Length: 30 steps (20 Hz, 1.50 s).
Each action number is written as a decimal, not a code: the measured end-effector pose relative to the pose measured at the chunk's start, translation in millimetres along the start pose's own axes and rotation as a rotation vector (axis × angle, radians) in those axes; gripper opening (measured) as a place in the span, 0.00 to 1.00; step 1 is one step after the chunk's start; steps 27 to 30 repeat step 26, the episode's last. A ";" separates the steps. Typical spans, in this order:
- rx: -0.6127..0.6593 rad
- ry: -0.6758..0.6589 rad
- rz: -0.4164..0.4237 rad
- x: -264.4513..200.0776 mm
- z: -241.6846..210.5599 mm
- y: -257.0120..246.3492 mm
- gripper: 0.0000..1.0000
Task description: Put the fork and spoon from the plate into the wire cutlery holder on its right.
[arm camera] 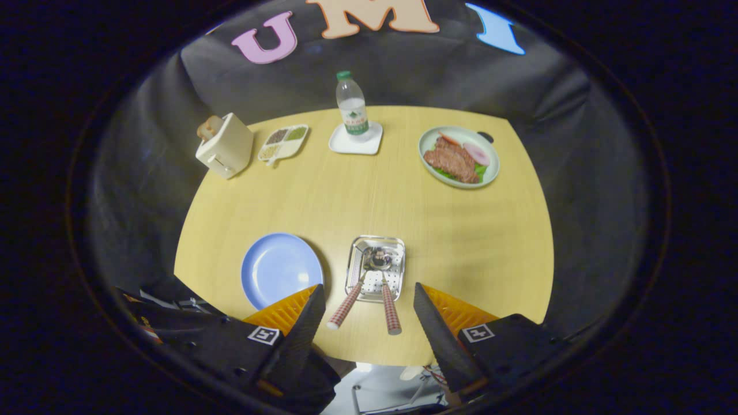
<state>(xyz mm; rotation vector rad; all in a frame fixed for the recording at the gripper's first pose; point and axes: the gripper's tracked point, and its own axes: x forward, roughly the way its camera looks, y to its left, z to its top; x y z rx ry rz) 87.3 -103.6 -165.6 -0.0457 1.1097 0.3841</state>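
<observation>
Above the near edge of the round wooden table [369, 190], the gripper [369, 300] hung with jaws wide, holding nothing. Between and just ahead of the fingers stood the wire cutlery holder [376, 267]; fork [348, 302] and spoon [387, 300] were both in it, checked handles leaning out toward the fingers. The blue plate [281, 268] lay bare just left of the holder.

Wooden table [369, 196] bearing plates, holder, toaster.
</observation>
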 end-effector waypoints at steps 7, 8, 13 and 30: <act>0.021 -0.565 0.014 -81.1 79.5 38.8 0.98; 0.013 -0.642 -0.002 -92.2 86.2 39.7 0.97; -0.061 -0.891 -0.128 -132.6 88.4 43.6 0.98; -0.092 -0.885 -0.079 -108.8 43.5 68.4 0.99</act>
